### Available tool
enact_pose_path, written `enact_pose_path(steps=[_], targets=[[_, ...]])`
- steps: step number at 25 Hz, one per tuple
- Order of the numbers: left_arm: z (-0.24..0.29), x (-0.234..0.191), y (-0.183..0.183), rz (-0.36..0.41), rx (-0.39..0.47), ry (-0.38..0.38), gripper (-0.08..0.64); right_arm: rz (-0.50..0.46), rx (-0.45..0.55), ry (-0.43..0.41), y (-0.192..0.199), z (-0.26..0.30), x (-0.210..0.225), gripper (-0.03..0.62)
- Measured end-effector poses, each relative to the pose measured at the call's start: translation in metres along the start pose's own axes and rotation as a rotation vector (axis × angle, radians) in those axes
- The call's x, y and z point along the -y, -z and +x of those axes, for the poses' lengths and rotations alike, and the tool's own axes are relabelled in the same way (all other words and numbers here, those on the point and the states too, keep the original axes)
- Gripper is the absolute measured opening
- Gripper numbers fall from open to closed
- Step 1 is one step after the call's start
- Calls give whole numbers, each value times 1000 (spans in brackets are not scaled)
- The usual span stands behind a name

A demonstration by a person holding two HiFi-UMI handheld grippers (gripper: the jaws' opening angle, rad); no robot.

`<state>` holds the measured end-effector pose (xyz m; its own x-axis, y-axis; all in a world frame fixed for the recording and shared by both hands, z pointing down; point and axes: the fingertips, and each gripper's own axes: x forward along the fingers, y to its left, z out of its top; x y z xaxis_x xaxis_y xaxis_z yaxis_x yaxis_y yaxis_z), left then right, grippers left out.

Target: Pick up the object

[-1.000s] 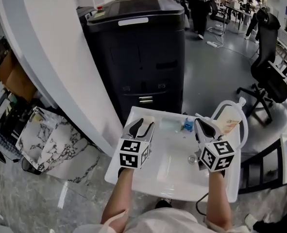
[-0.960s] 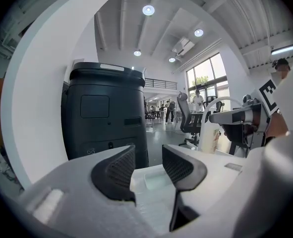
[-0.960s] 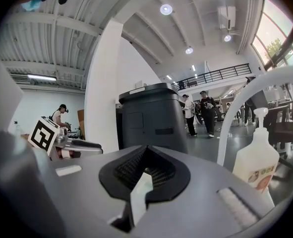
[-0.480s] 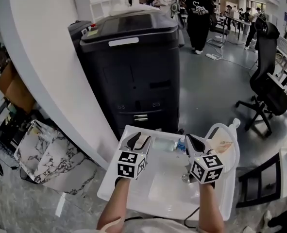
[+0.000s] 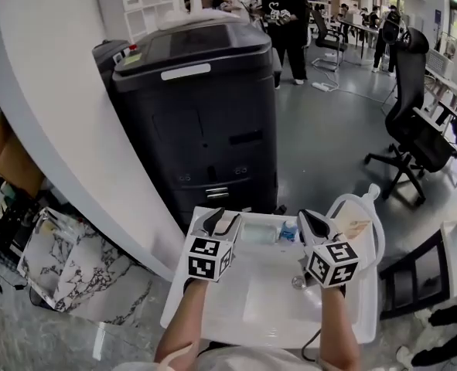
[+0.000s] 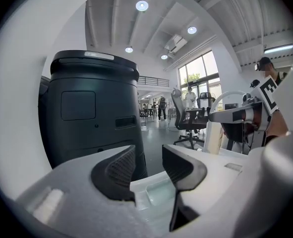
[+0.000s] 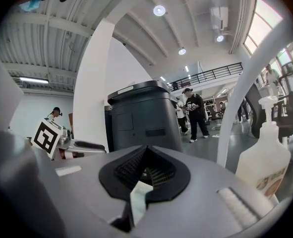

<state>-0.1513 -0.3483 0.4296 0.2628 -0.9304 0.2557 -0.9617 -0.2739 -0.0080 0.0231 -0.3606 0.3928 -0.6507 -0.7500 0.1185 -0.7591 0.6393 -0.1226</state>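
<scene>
The small bottle (image 5: 288,231) at the sink's (image 5: 236,327) far rim looks light, stiff and slick, best pinched mid-body; over the sink, the left gripper (image 6: 147,165) gapes empty, the right gripper (image 7: 146,165) clenched.

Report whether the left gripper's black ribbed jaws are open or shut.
Open. The left gripper shows its pads apart in its own view, only the white plastic tray visible through the gap; nothing is gripped.

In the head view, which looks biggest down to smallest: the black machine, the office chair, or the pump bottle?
1. black machine
2. office chair, though farther from the camera
3. pump bottle, nearest the camera yet smallest
</scene>
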Motion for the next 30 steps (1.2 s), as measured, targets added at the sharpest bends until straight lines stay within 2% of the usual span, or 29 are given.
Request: enact_pose_path(steps=[7,19,30], targets=[[3,-9,2,33,5,88,175,-8,5,75,0,3,-8,3],[15,-12,6,98,-8,180,175,-19,20,126,-6,3,-14,3],[41,17,23,310,-92,353,187,-21,6,134,-2,3,-15,3]])
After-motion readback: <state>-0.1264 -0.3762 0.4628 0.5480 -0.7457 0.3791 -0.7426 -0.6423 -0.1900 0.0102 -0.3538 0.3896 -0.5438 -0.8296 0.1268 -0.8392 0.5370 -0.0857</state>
